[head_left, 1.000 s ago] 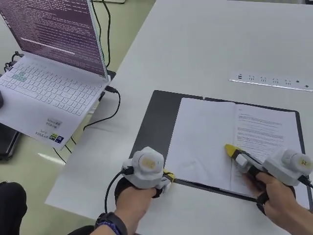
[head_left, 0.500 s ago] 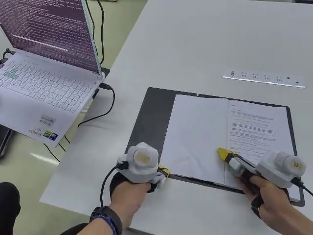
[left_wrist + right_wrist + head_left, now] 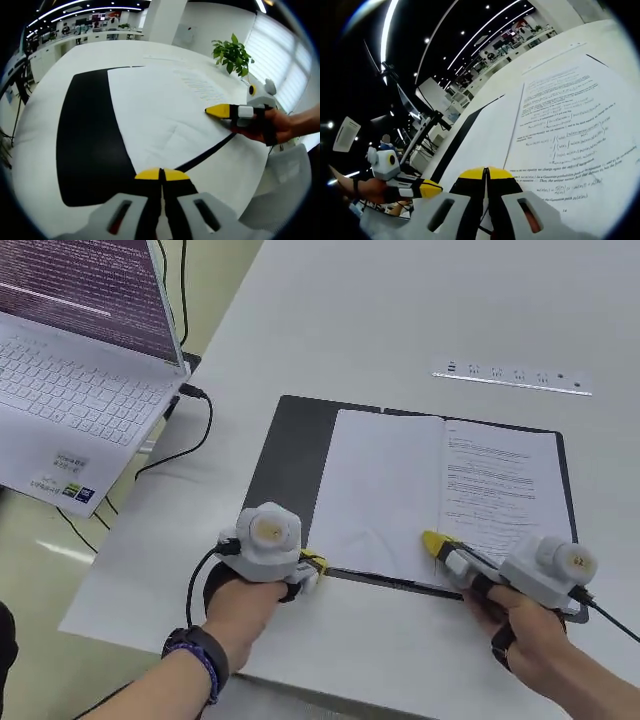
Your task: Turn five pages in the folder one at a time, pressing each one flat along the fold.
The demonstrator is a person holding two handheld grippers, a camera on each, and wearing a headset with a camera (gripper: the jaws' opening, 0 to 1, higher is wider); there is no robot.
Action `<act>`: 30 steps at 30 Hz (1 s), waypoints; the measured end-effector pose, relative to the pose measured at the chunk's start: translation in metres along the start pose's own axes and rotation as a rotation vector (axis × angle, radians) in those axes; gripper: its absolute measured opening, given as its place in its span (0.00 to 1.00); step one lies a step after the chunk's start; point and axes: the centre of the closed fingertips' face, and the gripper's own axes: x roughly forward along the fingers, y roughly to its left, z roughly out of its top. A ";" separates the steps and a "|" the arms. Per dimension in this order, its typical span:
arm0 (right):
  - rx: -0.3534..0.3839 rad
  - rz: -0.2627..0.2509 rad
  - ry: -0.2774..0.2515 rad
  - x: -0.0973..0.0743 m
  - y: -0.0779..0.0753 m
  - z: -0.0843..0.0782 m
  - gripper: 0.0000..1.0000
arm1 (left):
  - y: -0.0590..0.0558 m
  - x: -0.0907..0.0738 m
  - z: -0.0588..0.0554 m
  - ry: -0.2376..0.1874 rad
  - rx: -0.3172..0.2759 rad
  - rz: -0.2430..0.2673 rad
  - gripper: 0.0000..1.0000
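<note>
View has shifted since a second ago, but that is your head moving. The folder (image 3: 285, 470) lies in the same spot on the tabletop (image 3: 400, 320), open flat, near the front edge.

Your grippers hold their places against it too. Right gripper (image 3: 432, 539), jaws together, still rests its yellow tip on the blank page (image 3: 375, 490) just beside the fold (image 3: 440, 500), at the near end. Left gripper (image 3: 313, 565), jaws together with nothing visible between them, stays at the near left corner, on the folder's bare black half.

Reading: no page has lifted in this last second. The press along the fold looks finished or paused at its near end. You have not yet taken the next page.

Materials:
- Folder is matte black, stiff and flat.
- Blank page is thin white paper. Left gripper view shows a faint crease (image 3: 176, 131) across its lower part, so it lies down but not dead flat.
- Printed page (image 3: 500, 480) carries dense small text and sits smooth.
- Jaw tips are hard, narrow yellow wedges.
- Tabletop is pale and smooth, likely slick under the folder.
</note>
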 end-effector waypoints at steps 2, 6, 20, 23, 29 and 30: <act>0.001 0.002 0.001 -0.002 0.001 -0.003 0.00 | 0.000 -0.001 0.000 -0.003 -0.005 0.000 0.00; 0.004 0.004 0.002 -0.006 0.005 -0.007 0.00 | 0.000 -0.002 0.000 -0.005 -0.005 -0.001 0.00; -0.002 0.010 0.036 -0.024 0.017 -0.029 0.00 | 0.000 -0.002 0.000 -0.007 -0.016 -0.003 0.00; -0.001 0.007 0.045 -0.026 0.018 -0.032 0.00 | -0.001 -0.002 0.000 -0.003 -0.006 0.001 0.00; 0.021 -0.012 0.040 -0.031 0.020 -0.039 0.00 | -0.002 -0.002 0.000 0.018 0.001 0.016 0.00; 0.024 -0.012 0.041 -0.032 0.021 -0.040 0.00 | -0.002 -0.002 0.001 0.020 -0.005 0.018 0.00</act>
